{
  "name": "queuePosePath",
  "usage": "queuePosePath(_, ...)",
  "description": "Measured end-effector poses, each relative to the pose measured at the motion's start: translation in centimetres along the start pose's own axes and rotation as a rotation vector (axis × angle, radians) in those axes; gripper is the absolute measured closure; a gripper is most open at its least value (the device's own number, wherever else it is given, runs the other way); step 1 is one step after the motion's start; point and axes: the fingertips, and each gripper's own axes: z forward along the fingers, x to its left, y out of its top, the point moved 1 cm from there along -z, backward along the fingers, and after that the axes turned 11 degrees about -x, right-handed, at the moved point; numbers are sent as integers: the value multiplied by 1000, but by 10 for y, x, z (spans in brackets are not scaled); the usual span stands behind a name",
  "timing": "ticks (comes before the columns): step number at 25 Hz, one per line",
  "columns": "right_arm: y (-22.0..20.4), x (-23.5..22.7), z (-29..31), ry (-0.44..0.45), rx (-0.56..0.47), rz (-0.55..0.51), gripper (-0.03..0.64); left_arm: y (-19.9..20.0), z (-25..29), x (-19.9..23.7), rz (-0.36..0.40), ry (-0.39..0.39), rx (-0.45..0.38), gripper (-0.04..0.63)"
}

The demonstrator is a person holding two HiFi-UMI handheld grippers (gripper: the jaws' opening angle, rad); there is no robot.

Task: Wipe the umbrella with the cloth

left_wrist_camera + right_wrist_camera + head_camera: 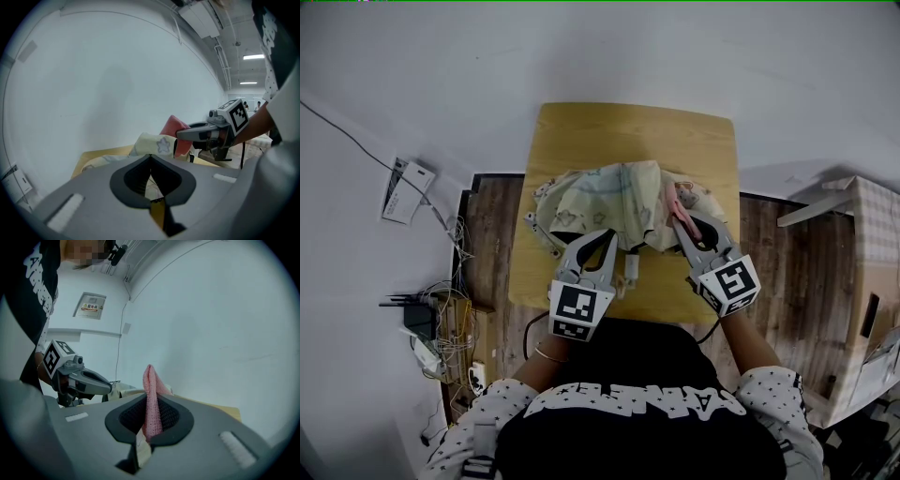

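A cream, patterned umbrella (609,202) lies collapsed in a heap on the small wooden table (628,127). My left gripper (607,237) is at its near edge, jaws shut with a fold of the umbrella fabric (152,143) running between them. My right gripper (679,216) is at the umbrella's right side, shut on a pink cloth (673,197). The cloth (151,385) stands up out of the right gripper (149,397). From the left gripper (150,158), the pink cloth (172,127) and the right gripper (182,134) hang just above the umbrella. The left gripper (108,386) shows at the left of the right gripper view.
A white wall stands right behind the table. A router and tangled cables (422,319) and a white box (408,190) lie on the floor at the left. A cardboard box (862,281) stands at the right. The table's far half is bare wood.
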Motion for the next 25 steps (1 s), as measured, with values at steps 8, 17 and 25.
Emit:
queuePosePath(8, 0, 0, -1, -2, -5, 17, 583, -2, 3, -1, -2, -12, 12, 597)
queuePosePath(17, 2, 0, -3, 0, -10, 28, 584, -1, 2, -4, -24, -20, 15, 597)
queuePosePath(25, 18, -4, -4, 44, -25, 6, 584, 13, 3, -15, 11, -51, -16, 597)
